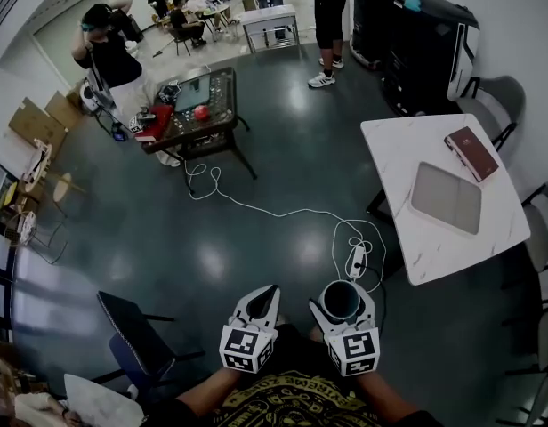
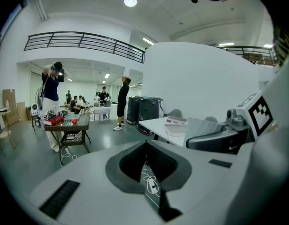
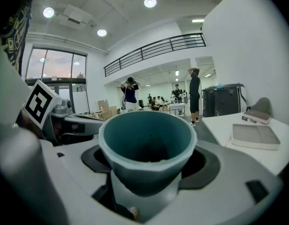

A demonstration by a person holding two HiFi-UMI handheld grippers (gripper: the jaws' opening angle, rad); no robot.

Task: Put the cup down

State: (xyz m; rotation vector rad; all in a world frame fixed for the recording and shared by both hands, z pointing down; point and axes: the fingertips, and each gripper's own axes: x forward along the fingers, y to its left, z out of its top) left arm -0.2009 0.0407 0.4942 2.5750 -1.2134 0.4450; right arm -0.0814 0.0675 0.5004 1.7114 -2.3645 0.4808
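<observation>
Head view: right hand-held gripper (image 1: 342, 294) pinches teal cup (image 1: 340, 302); left hand-held gripper (image 1: 268, 294) pressed together; white table (image 1: 398, 163) right, cable (image 1: 292, 210) ahead.

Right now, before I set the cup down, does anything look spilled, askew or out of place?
Nothing spilled: the cup looks upright in the right gripper. One oddity is a white cable snaking loose across the floor to a power strip beside the white table, a possible trip hazard on the way.

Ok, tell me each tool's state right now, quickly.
Left tool: closed, nothing in it.
Right tool: closed on the teal cup.
</observation>
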